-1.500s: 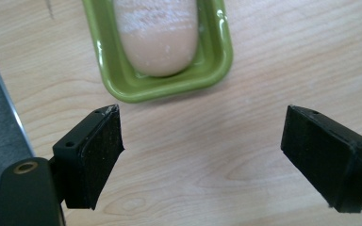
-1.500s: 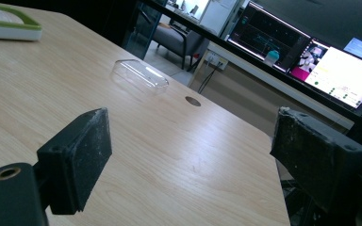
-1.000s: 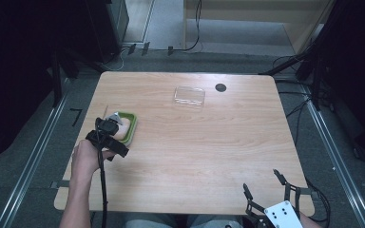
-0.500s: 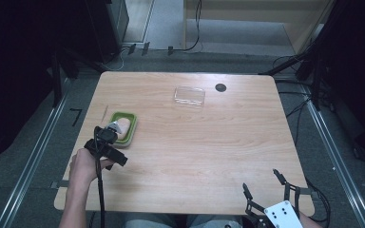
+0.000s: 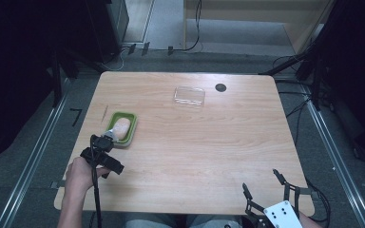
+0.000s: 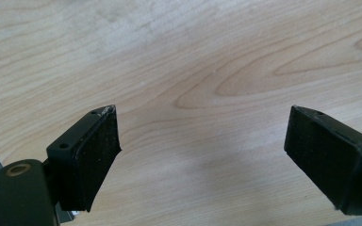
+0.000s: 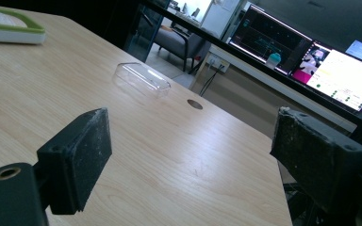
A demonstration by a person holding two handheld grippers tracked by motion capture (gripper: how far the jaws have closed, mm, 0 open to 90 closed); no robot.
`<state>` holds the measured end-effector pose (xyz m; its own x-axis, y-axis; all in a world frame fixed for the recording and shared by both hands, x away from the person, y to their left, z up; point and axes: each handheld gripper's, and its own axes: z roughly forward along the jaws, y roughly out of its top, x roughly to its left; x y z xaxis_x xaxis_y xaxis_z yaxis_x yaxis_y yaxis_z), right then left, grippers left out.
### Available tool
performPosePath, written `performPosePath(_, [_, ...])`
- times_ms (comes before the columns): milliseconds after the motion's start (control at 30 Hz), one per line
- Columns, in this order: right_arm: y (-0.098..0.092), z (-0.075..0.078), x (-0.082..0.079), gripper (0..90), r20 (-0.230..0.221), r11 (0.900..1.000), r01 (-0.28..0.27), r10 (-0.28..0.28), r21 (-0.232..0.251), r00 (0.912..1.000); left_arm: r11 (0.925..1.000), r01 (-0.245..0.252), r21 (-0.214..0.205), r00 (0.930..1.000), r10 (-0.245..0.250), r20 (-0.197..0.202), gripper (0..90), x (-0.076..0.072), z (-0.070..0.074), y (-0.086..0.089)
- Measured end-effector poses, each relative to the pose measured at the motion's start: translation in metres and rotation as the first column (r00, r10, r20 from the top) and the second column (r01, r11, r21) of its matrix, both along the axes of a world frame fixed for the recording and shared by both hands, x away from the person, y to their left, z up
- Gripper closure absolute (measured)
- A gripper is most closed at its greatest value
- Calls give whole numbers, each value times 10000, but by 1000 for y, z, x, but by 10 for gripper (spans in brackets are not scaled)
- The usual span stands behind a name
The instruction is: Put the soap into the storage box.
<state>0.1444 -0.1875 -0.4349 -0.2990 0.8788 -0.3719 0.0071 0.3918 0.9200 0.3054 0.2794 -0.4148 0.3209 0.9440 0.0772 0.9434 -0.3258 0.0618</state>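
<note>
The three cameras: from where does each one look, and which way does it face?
High view: above the person's side, looking forward and down on the table; a forearm and both hand-held grippers show.
Left gripper view: rides the left hand-held gripper, facing bare wood.
Right gripper view: rides the right hand-held gripper, facing across the table.
High and right views share the clear lid and green tray.

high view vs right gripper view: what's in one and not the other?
High view: the left gripper by the green tray's near end, the pale lump in the tray, and the person's left hand.
Right gripper view: lit monitors past the table's far edge, and the right gripper up close, jaws wide apart, nothing between them.
Both: the wooden table, green tray, clear lid and dark round hole.
</note>
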Motion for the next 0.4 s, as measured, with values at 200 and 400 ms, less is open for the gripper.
performPosePath(200, [0, 0, 0, 131, 17, 10000, -23, 23, -5, 10000, 10000, -73, -55, 9998, 72, -193, 103, -9, -8, 4])
performPosePath(400, [0, 0, 0, 131, -8, 10000, 19, -19, 40, 10000, 9997, -224, -14, 9993, 223, -294, 102, -11, -16, 9])
